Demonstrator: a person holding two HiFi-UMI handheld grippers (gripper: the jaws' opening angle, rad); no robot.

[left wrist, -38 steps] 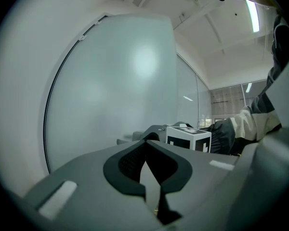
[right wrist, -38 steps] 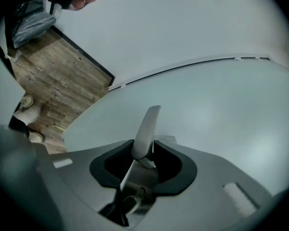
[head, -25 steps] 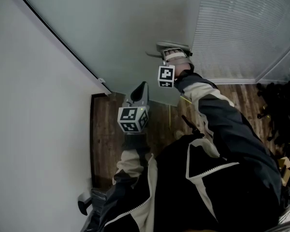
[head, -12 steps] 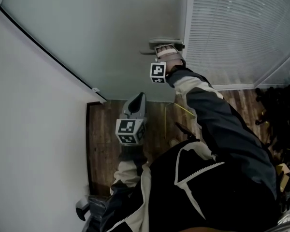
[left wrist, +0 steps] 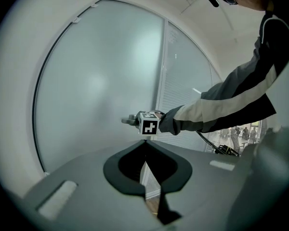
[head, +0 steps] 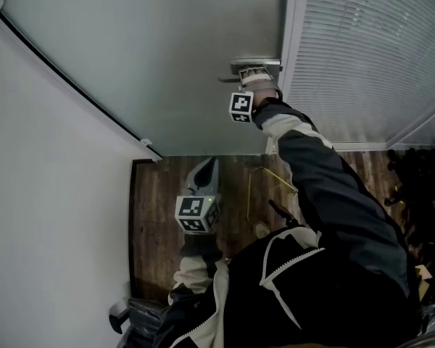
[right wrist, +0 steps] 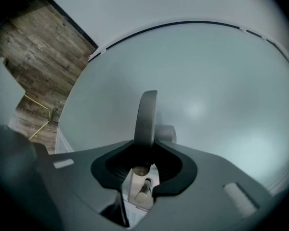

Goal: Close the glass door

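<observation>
The closing step looks to be in hand: the right claw (right wrist: 145, 154), its jaws just now closing, pinches the lever handle (right wrist: 147, 113) of the glass door (head: 159, 56). The door fills the upper left of the head view, its edge close to the frame (head: 296, 42). The left claw (left wrist: 145, 147) hangs pressed together and empty. The next move probably calls for bringing the door home until it latches.

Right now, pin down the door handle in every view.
Head view: door handle upper centre, by the door's right edge.
Left gripper view: just left of centre.
Right gripper view: centre, lever upright.
Shared landmark: the frosted glass door behind it.
</observation>
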